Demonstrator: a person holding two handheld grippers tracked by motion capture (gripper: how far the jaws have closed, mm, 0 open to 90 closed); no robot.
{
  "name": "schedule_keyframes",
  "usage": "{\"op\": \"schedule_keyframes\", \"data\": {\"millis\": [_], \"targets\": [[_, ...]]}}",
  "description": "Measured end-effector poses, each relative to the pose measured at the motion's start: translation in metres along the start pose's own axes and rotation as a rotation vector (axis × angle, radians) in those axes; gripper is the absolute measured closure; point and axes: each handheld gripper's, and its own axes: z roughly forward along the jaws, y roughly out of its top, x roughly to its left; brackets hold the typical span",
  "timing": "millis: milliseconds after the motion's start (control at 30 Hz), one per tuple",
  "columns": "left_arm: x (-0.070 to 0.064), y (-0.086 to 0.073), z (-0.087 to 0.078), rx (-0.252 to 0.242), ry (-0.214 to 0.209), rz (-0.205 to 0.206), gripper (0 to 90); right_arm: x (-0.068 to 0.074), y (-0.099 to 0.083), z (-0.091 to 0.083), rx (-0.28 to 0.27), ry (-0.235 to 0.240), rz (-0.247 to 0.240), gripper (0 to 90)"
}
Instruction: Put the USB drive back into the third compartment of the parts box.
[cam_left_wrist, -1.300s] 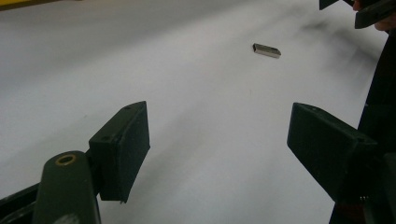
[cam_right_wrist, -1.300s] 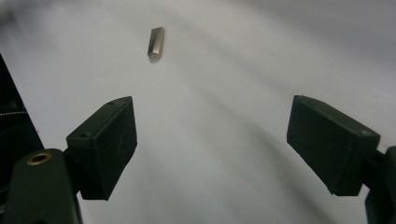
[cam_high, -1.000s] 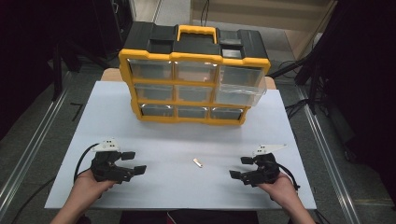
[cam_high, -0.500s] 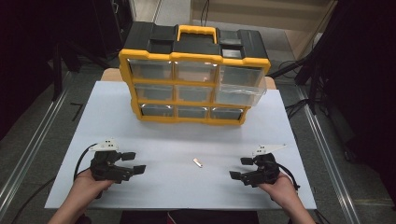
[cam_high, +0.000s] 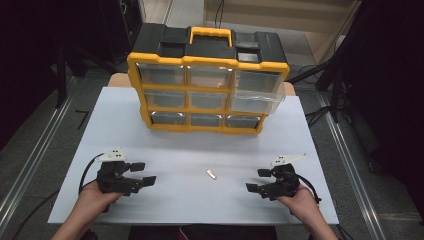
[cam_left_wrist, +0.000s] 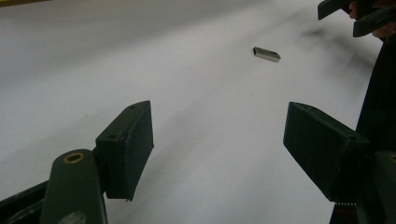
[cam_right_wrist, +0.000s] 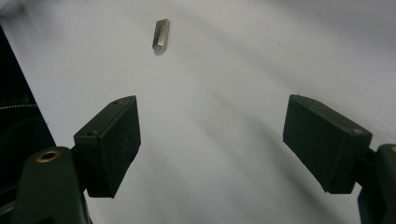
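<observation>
The white worktop (cam_high: 150, 145) carried, well beyond both sets of jaws at its far side, a yellow and black drawer organiser (cam_high: 207, 82) with a yellow handle on top and three rows of clear drawers; no brand, label or writing could be read on it, and the right-hand drawer of the middle row (cam_high: 257, 100) stood pulled out past the others. The left gripper (cam_high: 142, 173) rested low at the near left of the worktop, held in the person's left hand (cam_high: 92, 202), its jaws spread wide apart with nothing between them but bare white surface. The right gripper (cam_high: 259, 180) sat at the near right in the right hand (cam_high: 300, 202), jaws likewise wide open and holding nothing. Between the two grippers, apart from both, lay a small metal piece (cam_high: 212, 174), flat on the worktop. In the left gripper view it lay ahead of the jaws and toward the right-hand one (cam_left_wrist: 266, 54), with the other gripper's jaw tips beyond it at the upper right. In the right gripper view it lay ahead of the left-hand jaw (cam_right_wrist: 160, 35). No marking could be read on it.
</observation>
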Motion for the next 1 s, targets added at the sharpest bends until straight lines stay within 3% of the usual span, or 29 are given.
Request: {"op": "schedule_keyframes", "data": {"millis": [1000], "targets": [[0.0,0.001,0.002,0.002,0.002,-0.009,25.5,0.0,0.01,0.003,-0.01,0.025,-0.021,17.5]]}}
